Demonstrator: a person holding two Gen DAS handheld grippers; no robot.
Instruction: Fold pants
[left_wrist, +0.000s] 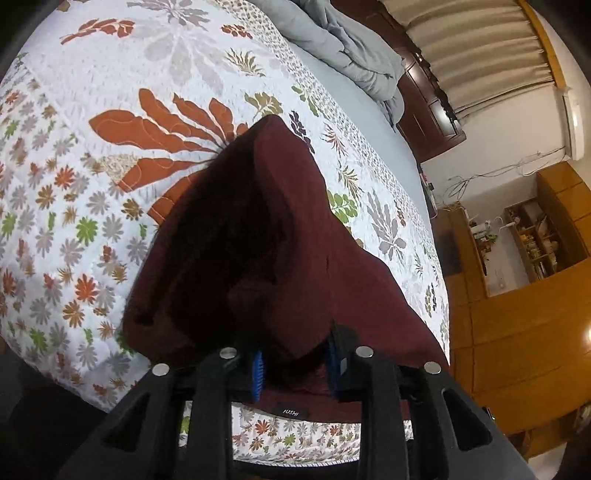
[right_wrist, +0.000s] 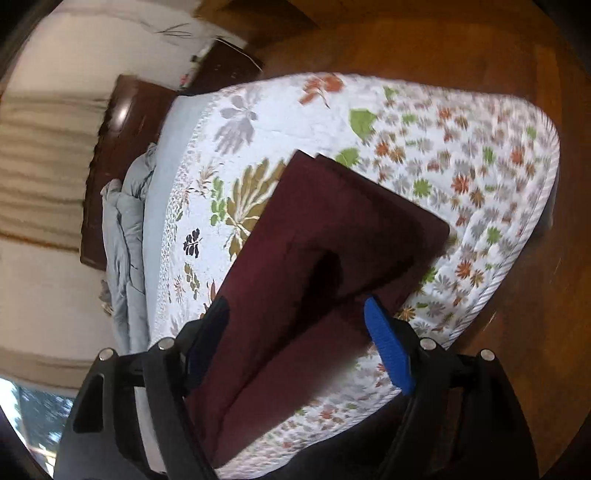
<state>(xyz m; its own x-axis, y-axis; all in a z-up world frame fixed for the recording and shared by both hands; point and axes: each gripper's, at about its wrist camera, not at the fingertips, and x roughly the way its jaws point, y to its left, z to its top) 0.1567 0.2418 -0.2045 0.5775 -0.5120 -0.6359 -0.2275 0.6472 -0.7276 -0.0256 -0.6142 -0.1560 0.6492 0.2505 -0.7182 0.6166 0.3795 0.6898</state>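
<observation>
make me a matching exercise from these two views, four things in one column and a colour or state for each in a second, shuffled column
Things:
1. pants
2. quilt
3. duvet
4. left gripper

Colour or state:
A. grey, bunched up at the far end of the bed
B. white with a floral print, spread over the bed
C. dark maroon, partly folded
D. closed on a fold of fabric

Pairs: 1-C, 2-B, 3-A, 4-D

The right gripper has the maroon cloth between its fingers, but its jaws stand wide apart.
</observation>
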